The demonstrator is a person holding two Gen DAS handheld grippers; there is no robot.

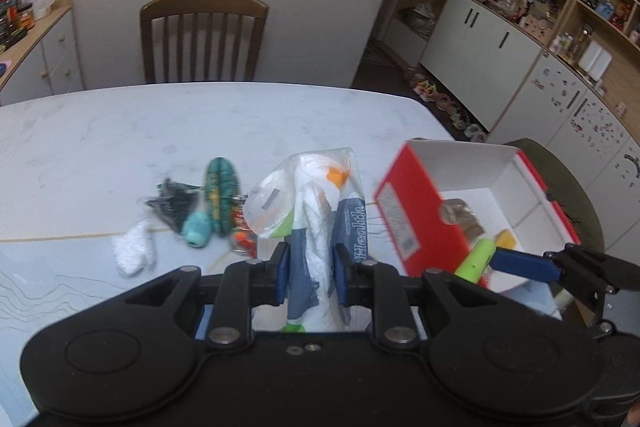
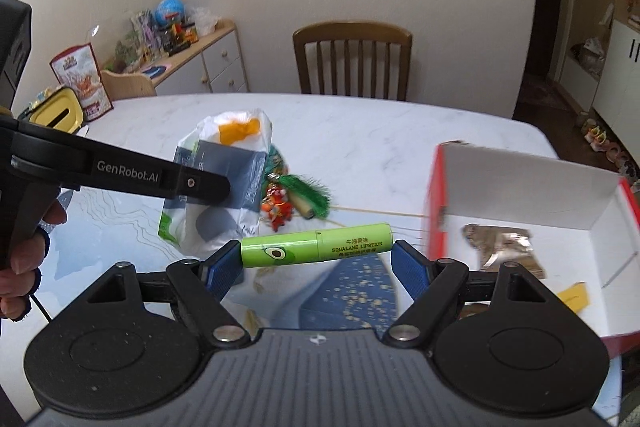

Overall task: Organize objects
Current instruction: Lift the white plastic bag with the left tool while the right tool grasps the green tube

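Left claw (image 1: 310, 277) comes first: in the left wrist view its blue pads are drawn in close and pinch the crumpled plastic bag (image 1: 316, 195), the one printed with "Health", which stands up between them above the table (image 1: 120, 131). Off to its right sits the red box (image 1: 468, 203), open, white inside, with a brownish packet on its floor. I also see my other tool reaching in from the right with the green lipstick tube (image 1: 478, 259) near the box's front edge. Loose trinkets lie on the table left of the bag, well apart from the box.

From the right wrist view, my right claw (image 2: 318, 263) is spread fairly wide, yet the green lipstick tube (image 2: 316, 245) spans that gap lengthwise, each end pressed against a blue pad. It hangs above the table, just left of the red box (image 2: 524, 195).

As I judge it, the step is dropping the tube into the box. An end-to-end hold is slippery, so I would travel level, clear the near wall, go low over the white floor, then ease the pads apart.
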